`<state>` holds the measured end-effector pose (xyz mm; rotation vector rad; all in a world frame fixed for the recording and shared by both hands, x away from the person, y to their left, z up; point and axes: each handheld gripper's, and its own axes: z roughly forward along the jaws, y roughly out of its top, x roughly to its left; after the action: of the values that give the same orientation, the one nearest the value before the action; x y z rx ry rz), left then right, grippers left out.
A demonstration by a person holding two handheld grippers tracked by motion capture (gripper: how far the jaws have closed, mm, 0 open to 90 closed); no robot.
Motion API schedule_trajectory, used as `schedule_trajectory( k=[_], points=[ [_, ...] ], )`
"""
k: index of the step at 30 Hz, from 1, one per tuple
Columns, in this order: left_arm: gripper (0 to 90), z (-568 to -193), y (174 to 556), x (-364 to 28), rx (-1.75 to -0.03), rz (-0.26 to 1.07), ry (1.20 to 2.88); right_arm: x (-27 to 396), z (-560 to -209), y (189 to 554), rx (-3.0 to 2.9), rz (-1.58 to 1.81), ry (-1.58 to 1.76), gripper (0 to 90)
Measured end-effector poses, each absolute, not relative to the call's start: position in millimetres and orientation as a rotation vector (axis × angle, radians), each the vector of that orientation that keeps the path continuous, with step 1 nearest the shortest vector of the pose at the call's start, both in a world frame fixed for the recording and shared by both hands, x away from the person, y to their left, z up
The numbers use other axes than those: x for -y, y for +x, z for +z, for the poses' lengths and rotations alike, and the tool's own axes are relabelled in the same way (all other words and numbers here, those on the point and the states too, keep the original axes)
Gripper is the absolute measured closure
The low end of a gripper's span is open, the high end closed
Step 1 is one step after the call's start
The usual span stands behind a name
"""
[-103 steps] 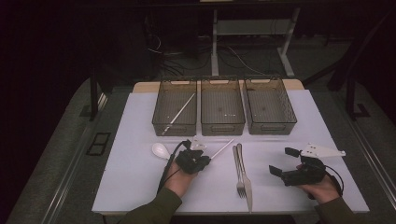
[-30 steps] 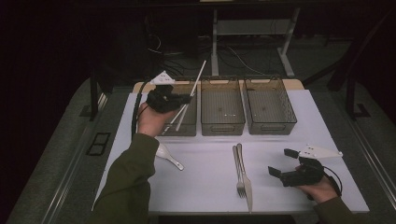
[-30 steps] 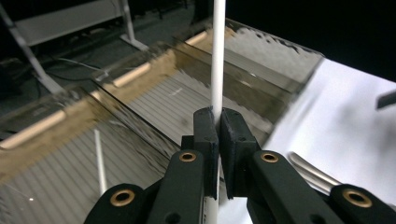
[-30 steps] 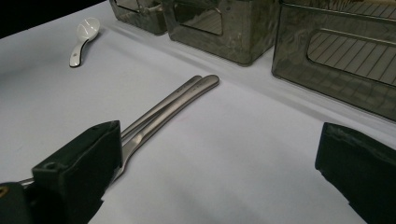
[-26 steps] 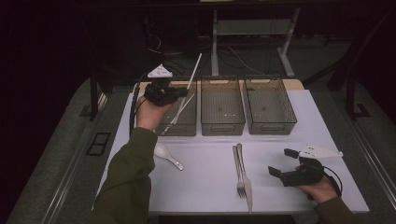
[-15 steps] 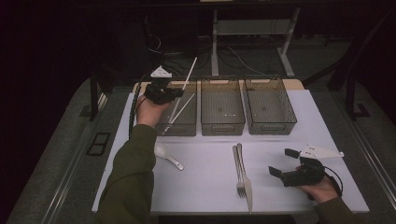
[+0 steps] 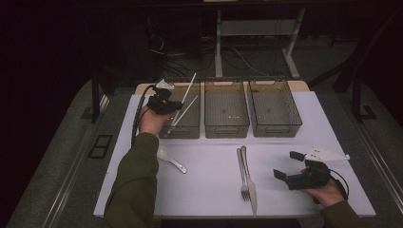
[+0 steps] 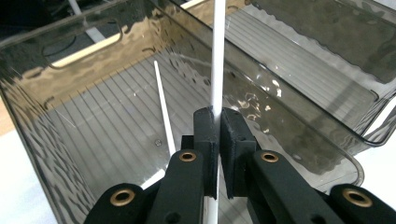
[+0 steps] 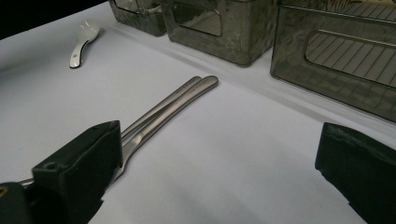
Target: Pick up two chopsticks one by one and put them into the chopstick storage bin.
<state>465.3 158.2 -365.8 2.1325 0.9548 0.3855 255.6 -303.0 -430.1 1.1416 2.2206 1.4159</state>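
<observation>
Sorting of tableware into bins looks like the job, judged from the layout alone. From the high view, the left tongs (image 7: pixel 163 102) hang over the left bin (image 7: pixel 183 130) of three dark bins at the far side of the worktop (image 7: pixel 209 190), clamped on a white chopstick (image 7: pixel 187 89) that slants up and away over the bin's far end. A second chopstick (image 7: pixel 186 110) already lies inside that bin. A white spoon (image 7: pixel 167 157) rests on the worktop just in front of the left bin, and a fork (image 7: pixel 242 173) and knife (image 7: pixel 249 178) lie side by side near the middle. The right tongs (image 7: pixel 298 178) sit low near the front right corner.

In the left gripper view, the jaws are pressed together on the chopstick (image 8: pixel 217 60), with the other chopstick (image 8: pixel 163 109) on the ribbed floor below.

In the right gripper view, the jaws stand wide apart, holding nothing, with the fork (image 9: pixel 154 119) and knife (image 9: pixel 180 105) handles ahead and the spoon (image 9: pixel 83 41) farther off.

The step in hand seems to be dropping the chopstick; next it wants lowering, levelling within the walls, then release.
</observation>
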Motion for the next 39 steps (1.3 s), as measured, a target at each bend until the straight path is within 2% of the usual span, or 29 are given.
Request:
schedule_trajectory(
  k=[8,18,28,33,39],
  points=[
    [84.3,-376.8,470.2,-156.6,-0.998,0.396,2.146,303.2,-429.9,255.5,-2.219,1.418,1.142,0.8],
    [82.5,-386.8,480.0,-150.8,-1.135,0.452,2.144,303.1,-429.8,255.3,-2.223,1.423,1.139,0.8],
    [72.7,-377.6,473.1,-152.0,-1.081,0.438,2.125,303.1,-429.5,255.2,-2.221,1.423,1.138,0.8],
    [63.4,-366.4,465.1,-152.5,-1.022,0.385,2.118,303.4,-429.5,255.3,-2.218,1.423,1.142,0.8],
    [56.3,-350.0,446.3,-152.1,-0.955,0.321,2.053,303.3,-429.5,255.5,-2.219,1.423,1.142,0.8]
  ],
)
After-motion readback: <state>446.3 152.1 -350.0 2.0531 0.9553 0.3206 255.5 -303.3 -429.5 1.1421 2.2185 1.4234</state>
